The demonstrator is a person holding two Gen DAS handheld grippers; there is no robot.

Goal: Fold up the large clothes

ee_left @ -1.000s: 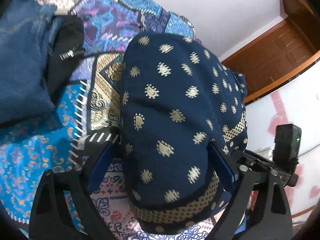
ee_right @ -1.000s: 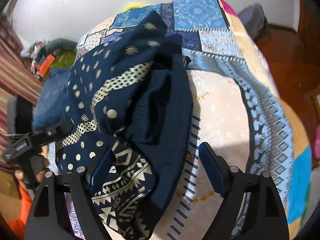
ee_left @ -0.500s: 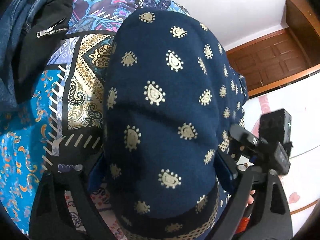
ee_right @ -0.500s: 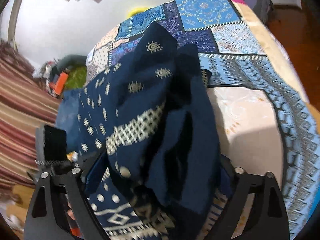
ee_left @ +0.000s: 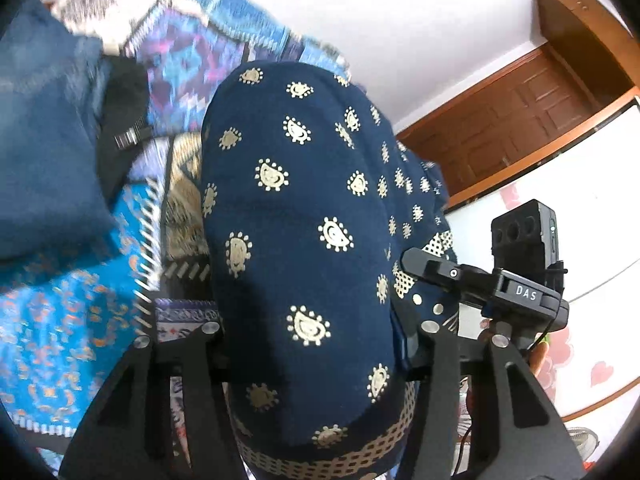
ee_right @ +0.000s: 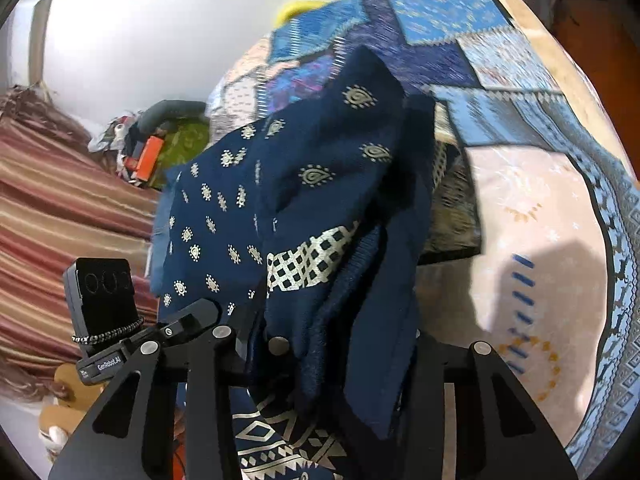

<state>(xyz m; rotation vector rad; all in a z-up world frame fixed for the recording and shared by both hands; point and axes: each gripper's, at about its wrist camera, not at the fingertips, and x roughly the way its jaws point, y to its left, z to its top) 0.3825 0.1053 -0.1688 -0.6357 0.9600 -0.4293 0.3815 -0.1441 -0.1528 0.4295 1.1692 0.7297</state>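
A navy garment (ee_left: 304,184) with gold paisley dots and a gold checked band bulges up between the fingers of my left gripper (ee_left: 316,336). Its jaws are closing, and both pads press into the bunched cloth. In the right wrist view the same garment (ee_right: 312,184) hangs in thick folds through my right gripper (ee_right: 332,348). Those jaws are closing too and pinch the folds. The garment is lifted off the patchwork bedspread (ee_right: 540,240). Each gripper shows at the edge of the other's view, the right one (ee_left: 500,288) and the left one (ee_right: 120,340).
Blue jeans (ee_left: 44,152) and a black zipped garment (ee_left: 124,128) lie on the bedspread (ee_left: 60,320) to the left. A wooden door (ee_left: 532,120) stands beyond the bed. A striped curtain (ee_right: 60,220) and floor clutter (ee_right: 152,152) are at the left.
Both grippers have narrowed from wide apart to pinching the navy garment. They have risen, and the cloth has bunched up and lifted off the bedspread.
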